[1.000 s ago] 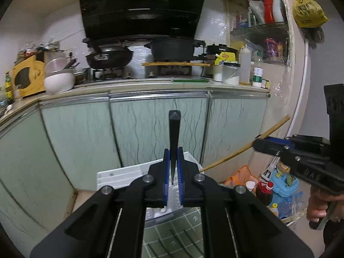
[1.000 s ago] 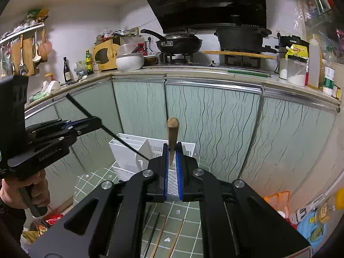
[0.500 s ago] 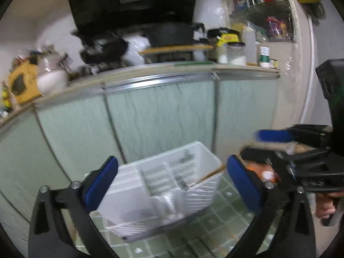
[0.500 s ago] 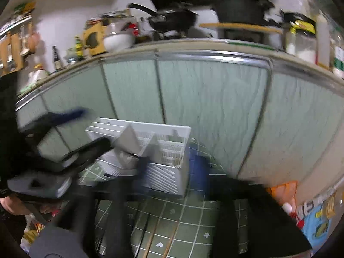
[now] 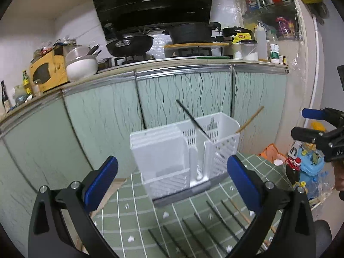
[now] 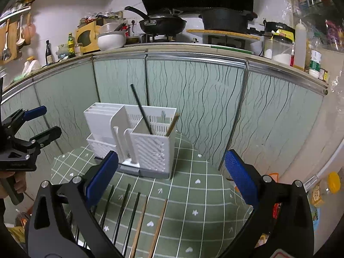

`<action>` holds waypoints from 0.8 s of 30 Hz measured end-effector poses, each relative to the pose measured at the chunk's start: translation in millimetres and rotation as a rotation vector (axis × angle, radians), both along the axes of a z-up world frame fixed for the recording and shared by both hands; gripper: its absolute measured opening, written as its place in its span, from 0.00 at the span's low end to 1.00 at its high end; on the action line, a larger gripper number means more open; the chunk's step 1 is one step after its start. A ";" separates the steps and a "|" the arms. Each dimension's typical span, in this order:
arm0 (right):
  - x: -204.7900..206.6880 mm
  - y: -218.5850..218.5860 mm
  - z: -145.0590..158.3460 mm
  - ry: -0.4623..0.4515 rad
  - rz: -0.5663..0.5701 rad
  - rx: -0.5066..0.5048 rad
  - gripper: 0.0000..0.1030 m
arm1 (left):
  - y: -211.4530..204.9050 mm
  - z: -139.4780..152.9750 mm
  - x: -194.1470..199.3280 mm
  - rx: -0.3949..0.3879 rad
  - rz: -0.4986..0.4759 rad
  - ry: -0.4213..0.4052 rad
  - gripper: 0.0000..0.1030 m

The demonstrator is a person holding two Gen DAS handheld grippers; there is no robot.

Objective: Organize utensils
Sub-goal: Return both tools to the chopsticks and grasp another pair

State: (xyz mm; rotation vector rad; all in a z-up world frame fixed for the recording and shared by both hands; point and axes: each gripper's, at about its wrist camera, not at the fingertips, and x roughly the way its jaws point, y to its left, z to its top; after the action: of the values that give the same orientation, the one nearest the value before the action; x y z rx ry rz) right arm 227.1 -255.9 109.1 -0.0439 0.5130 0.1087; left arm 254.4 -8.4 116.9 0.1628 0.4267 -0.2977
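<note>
A white utensil holder (image 5: 185,150) (image 6: 133,142) stands on a green checked mat (image 6: 193,193). A black chopstick (image 5: 191,118) (image 6: 142,111) and a wooden chopstick (image 5: 250,119) (image 6: 172,124) lean in its slotted right compartment. Several black chopsticks (image 6: 123,210) (image 5: 193,232) and two wooden ones (image 6: 159,225) lie on the mat in front. My left gripper (image 5: 172,163) (image 6: 49,120) hangs open before the holder, holding nothing. The jaws of my right gripper (image 6: 172,157) (image 5: 300,123) are opening, with nothing between them.
Pale green cabinet doors (image 6: 193,99) rise close behind the holder, under a counter with a wok (image 6: 163,23) and a white pot (image 6: 111,39). Bottles and a blue toy (image 5: 307,163) crowd the floor at the right. The mat's edge drops off beside the holder.
A second ago each gripper was shut on a chopstick, left on the black one, right on the wooden one. Both have let go; the chopsticks stand in the holder. Both grippers sank lower.
</note>
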 end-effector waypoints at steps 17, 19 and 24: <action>-71.5 3.9 -39.3 -0.003 0.020 -0.048 0.93 | 38.7 -65.7 -69.8 -0.033 0.101 0.102 0.95; -79.0 2.7 -50.4 -0.004 0.011 -0.062 0.93 | 41.7 -76.2 -77.6 -0.038 0.117 0.118 0.95; -91.8 -3.0 -76.4 0.009 -0.019 -0.058 0.93 | 44.7 -100.2 -94.6 -0.046 0.161 0.134 0.95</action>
State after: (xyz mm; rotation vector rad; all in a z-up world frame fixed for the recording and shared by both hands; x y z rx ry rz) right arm 135.3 -258.9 32.7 -0.0952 0.5255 0.0753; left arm 159.8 36.3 16.7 0.0633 0.5625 -0.1607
